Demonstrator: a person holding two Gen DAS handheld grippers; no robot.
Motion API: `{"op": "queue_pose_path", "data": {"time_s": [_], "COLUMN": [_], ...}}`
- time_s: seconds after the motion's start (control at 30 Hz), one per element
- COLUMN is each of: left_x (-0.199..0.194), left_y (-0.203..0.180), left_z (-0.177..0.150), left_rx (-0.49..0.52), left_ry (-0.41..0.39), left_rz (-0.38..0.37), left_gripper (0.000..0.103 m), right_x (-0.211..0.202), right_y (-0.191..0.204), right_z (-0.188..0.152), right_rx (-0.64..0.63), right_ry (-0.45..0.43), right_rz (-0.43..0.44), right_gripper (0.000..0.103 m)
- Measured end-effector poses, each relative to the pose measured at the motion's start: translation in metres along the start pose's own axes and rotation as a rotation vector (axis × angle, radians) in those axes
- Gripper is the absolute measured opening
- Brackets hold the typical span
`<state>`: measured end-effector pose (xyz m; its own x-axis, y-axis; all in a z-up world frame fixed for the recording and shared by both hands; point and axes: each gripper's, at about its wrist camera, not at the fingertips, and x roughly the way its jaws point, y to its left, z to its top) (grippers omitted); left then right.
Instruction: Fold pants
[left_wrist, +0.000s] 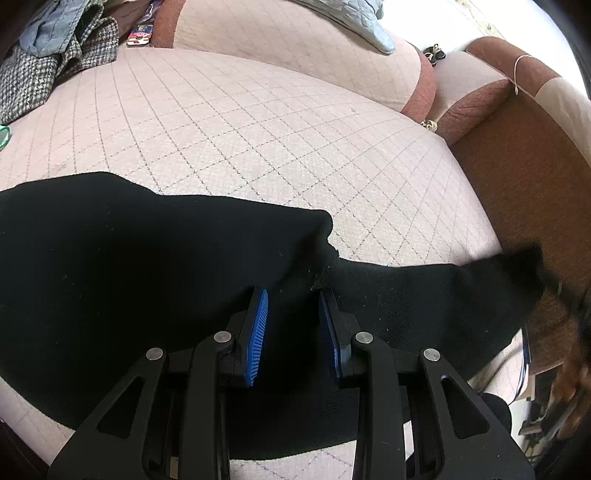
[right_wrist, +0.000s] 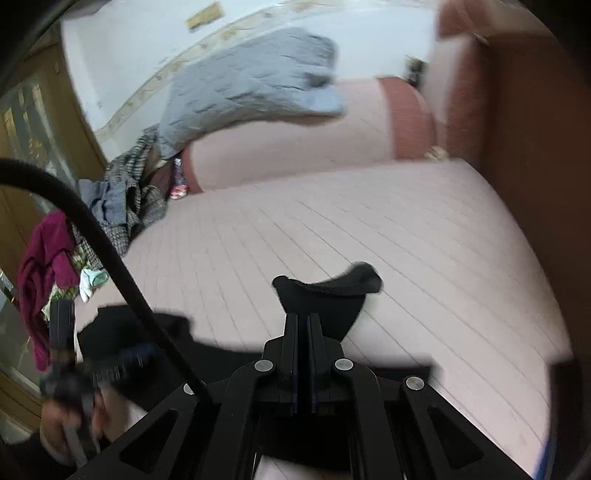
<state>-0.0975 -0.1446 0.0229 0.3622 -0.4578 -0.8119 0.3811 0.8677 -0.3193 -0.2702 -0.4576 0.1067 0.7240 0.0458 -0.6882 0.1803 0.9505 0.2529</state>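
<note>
Black pants lie spread across the pink quilted sofa seat. My left gripper hovers just above the pants with its blue pads apart, holding nothing. My right gripper is shut on a black corner of the pants, which sticks up past the fingertips above the seat. More black cloth trails to the left in the right wrist view, which is blurred. One end of the pants reaches toward the brown armrest.
A heap of checked and blue clothes sits at the seat's far left. A grey quilted cloth lies on the backrest. A brown armrest bounds the right. A black cable and magenta cloth are at left.
</note>
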Motion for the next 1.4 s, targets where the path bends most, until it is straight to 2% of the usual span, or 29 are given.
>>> {"op": "queue_pose_path", "data": {"time_s": [0.07,0.2,0.27,0.33,0.37,0.4,0.5,0.7,0.73,0.77,0.8,0.87,0.97,1.03,1.1,1.2,1.27,1.33,1.37,1.4], "left_x": [0.001,-0.001,-0.002,-0.003,-0.003,-0.004,-0.003,-0.001,-0.002,-0.002,-0.002,-0.003,-0.007,-0.005,0.0,0.004,0.0,-0.004,-0.007,-0.011], "left_y": [-0.002,-0.005,-0.007,-0.008,-0.008,-0.007,-0.005,-0.007,-0.005,-0.004,-0.003,0.001,0.007,0.01,0.01,0.009,0.009,0.013,0.013,0.016], "left_z": [0.0,0.0,-0.001,-0.001,-0.001,-0.001,0.001,0.001,0.0,-0.001,-0.001,-0.001,0.001,0.003,0.003,0.001,0.0,-0.001,0.0,0.0], "left_rx": [-0.002,0.002,0.013,0.016,0.015,0.012,0.007,-0.005,-0.007,-0.01,-0.015,-0.025,-0.045,-0.054,-0.055,-0.039,-0.03,-0.04,-0.046,-0.055], "left_ry": [-0.001,0.001,0.0,0.0,0.0,-0.002,-0.004,-0.006,-0.008,-0.01,-0.01,-0.012,-0.035,-0.04,-0.03,-0.035,-0.038,-0.037,-0.041,-0.05], "left_rz": [0.003,0.016,0.021,0.024,0.022,0.02,0.025,0.031,0.033,0.036,0.038,0.041,0.043,0.04,0.041,0.052,0.048,0.041,0.042,0.044], "left_gripper": [0.026,0.026,0.026,0.027,0.027,0.027,0.026,0.026,0.027,0.026,0.026,0.026,0.026,0.026,0.026,0.026,0.026,0.027,0.026,0.026], "right_x": [-0.006,0.014,0.008,-0.001,-0.005,-0.01,-0.012,0.041,0.047,0.059,0.062,0.057,0.025,0.009,0.013,0.042,0.041,0.036,0.033,0.027], "right_y": [-0.027,-0.058,-0.064,-0.072,-0.074,-0.076,-0.072,-0.052,-0.053,-0.056,-0.063,-0.07,-0.062,-0.065,-0.073,-0.082,-0.081,-0.078,-0.074,-0.068], "right_z": [-0.028,-0.074,-0.081,-0.075,-0.071,-0.066,-0.053,-0.024,-0.023,-0.023,-0.025,-0.027,-0.027,-0.029,-0.034,-0.045,-0.044,-0.036,-0.033,-0.029], "right_rx": [0.019,0.052,0.075,0.149,0.168,0.179,0.161,-0.055,-0.068,-0.072,-0.06,-0.008,-0.029,-0.006,0.021,0.027,0.03,0.039,0.035,0.023], "right_ry": [0.06,0.234,0.196,0.162,0.134,0.103,0.05,0.077,0.091,0.118,0.135,0.114,0.028,0.003,0.031,0.13,0.119,0.125,0.11,0.083], "right_rz": [-0.069,-0.124,-0.116,-0.1,-0.117,-0.13,-0.127,-0.22,-0.235,-0.263,-0.262,-0.212,-0.192,-0.186,-0.193,-0.222,-0.246,-0.275,-0.294,-0.297], "right_gripper": [0.004,0.004,0.005,0.022,0.037,0.041,0.041,0.04,0.037,0.022,0.012,0.007,0.006,0.006,0.006,0.007,0.007,0.015,0.02,0.021]}}
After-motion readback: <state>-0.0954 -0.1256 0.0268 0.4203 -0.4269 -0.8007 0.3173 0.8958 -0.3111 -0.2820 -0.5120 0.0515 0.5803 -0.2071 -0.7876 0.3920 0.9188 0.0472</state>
